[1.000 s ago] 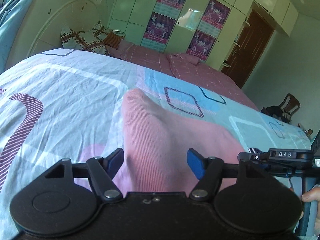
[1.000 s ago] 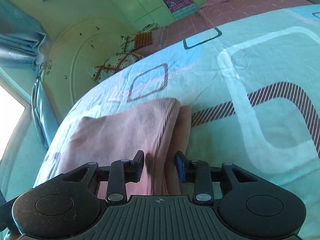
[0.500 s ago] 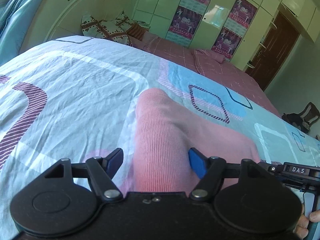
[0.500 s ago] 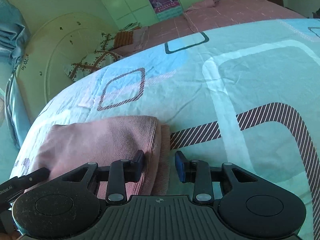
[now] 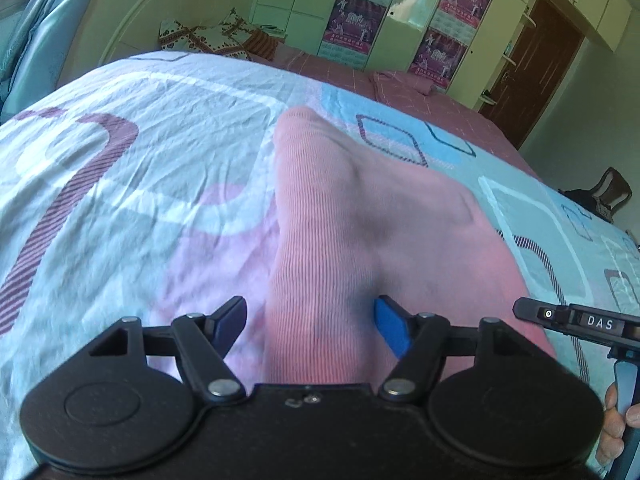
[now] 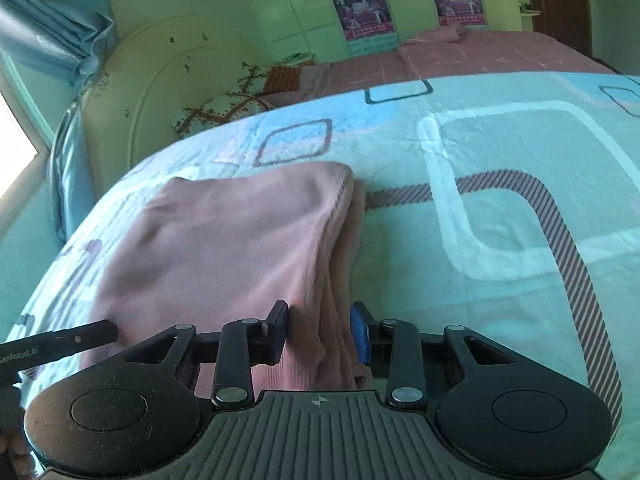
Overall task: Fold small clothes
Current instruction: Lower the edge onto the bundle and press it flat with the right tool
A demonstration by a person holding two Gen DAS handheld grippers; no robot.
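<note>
A pink ribbed garment (image 5: 360,220) lies folded on the patterned bedsheet (image 5: 120,160). My left gripper (image 5: 310,320) is low over its near left edge, jaws wide. The cloth's edge lies between the fingers, with a gap to the left pad (image 5: 234,316). In the right wrist view the garment (image 6: 240,232) shows its layered right edge. My right gripper (image 6: 320,326) straddles that edge, jaws partly open, and the cloth spreads wider than the gap beneath them. Neither gripper visibly pinches the cloth.
The sheet (image 6: 500,220) stretches away to the right of the garment. Farther back lie a pink bedspread (image 6: 480,52), pillows (image 5: 200,36) at the headboard and wardrobe doors. A chair (image 5: 608,192) stands at the far right. A person's hand (image 5: 612,432) holds the other tool.
Both cameras have swung and shifted sideways over the bed. The garment has kept its place on the sheet. Neither gripper's jaws have changed their width.
</note>
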